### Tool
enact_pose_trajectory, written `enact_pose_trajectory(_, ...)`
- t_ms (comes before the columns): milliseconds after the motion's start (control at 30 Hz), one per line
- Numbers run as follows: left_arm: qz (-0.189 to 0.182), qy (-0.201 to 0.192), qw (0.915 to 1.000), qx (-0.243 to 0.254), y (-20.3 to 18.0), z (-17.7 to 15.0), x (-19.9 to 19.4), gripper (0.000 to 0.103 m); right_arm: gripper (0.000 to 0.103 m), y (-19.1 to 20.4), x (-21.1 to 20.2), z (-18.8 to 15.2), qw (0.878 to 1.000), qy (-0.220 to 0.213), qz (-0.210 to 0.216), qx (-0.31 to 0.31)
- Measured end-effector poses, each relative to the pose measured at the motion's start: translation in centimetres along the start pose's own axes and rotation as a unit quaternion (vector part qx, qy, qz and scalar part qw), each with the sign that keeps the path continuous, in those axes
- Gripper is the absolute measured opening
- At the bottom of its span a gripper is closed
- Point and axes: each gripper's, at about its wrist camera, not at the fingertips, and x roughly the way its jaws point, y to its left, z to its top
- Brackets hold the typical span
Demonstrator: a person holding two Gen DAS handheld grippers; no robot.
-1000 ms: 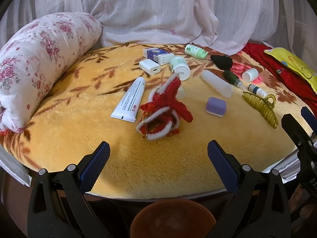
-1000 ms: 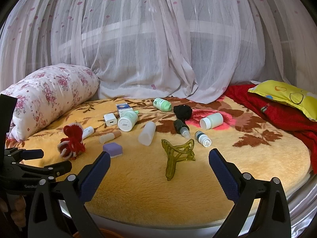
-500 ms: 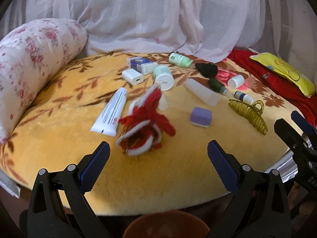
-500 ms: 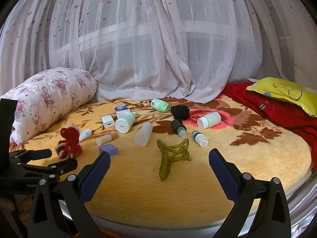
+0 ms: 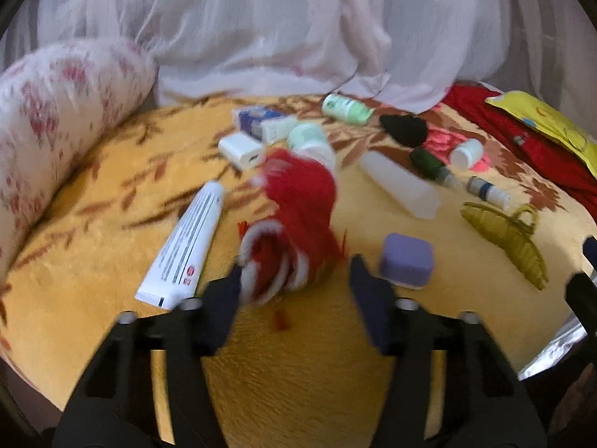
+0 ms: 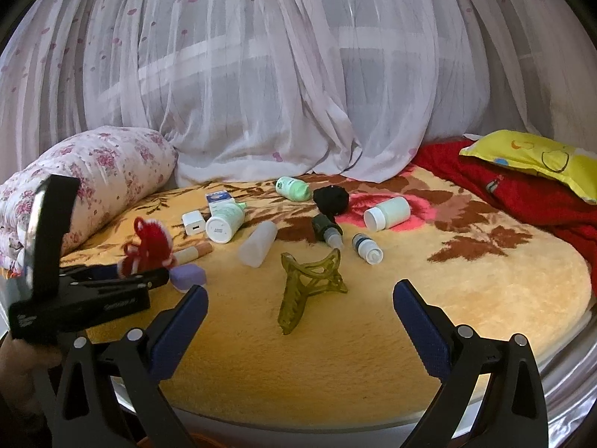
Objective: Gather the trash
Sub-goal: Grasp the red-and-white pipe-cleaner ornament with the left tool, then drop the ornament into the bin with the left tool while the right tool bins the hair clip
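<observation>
A red and white fuzzy ornament lies on the yellow blanket; it also shows in the right wrist view. My left gripper has its jaws partly closed around the ornament's near end, the left pad touching it; the frame is blurred. The left gripper also shows in the right wrist view. My right gripper is open and empty, just short of an olive hair claw. A white tube lies left of the ornament, a purple block to its right.
Farther back lie a white charger, a blue box, green bottles, a translucent cap, a black lump and small dropper bottles. A floral bolster lies left, red cloth and a yellow pillow right.
My left gripper moved forward to the red ornament and its jaws narrowed around it. My right gripper drifted slightly and stayed open.
</observation>
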Motion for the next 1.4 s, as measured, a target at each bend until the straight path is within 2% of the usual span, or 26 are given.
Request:
enact_pose_trajectory(100, -0.009, -0.006, 0.9997, -0.02, 1.0, -0.1, -0.3, 0.026, 0.098, 0.3, 0.1, 0.0, 1.0, 0.001, 0.002, -0.003)
enact_pose_trajectory(133, -0.007, -0.008, 0.9997, -0.023, 1.2, -0.1, -0.4, 0.015, 0.098, 0.4, 0.1, 0.0, 1.0, 0.002, 0.003, -0.005)
enact_pose_trajectory(233, -0.016, -0.01, 0.9992, -0.034, 1.9, -0.3, -0.6, 0.015, 0.098, 0.6, 0.4, 0.0, 1.0, 0.004, 0.004, -0.008)
enact_pose_trajectory(567, -0.025, -0.01, 0.9992, -0.029, 1.7, 0.2, -0.4, 0.019, 0.098, 0.7, 0.4, -0.1, 1.0, 0.003, 0.004, -0.01)
enact_pose_trajectory(767, -0.03, -0.021, 0.9985, -0.041, 2.1, 0.1, -0.5, 0.014, 0.098, 0.6, 0.5, -0.1, 1.0, 0.005, 0.005, -0.006)
enact_pose_trajectory(1067, -0.03, -0.048, 0.9979, -0.032, 2.6, -0.4, -3.7, 0.013, 0.098, 0.3, 0.9, 0.3, 1.0, -0.001, -0.004, -0.015)
enact_pose_trajectory(1233, -0.04, -0.06, 0.9972, -0.02, 2.4, -1.2, -6.0, 0.013, 0.098, 0.9, 3.4, 1.2, 0.999, 0.032, 0.002, -0.042)
enact_pose_trajectory(1400, -0.053, -0.058, 0.9968, -0.016, 2.3, -2.2, -7.1, 0.013, 0.098, 2.4, 6.5, 2.6, 0.993, 0.049, -0.037, -0.098)
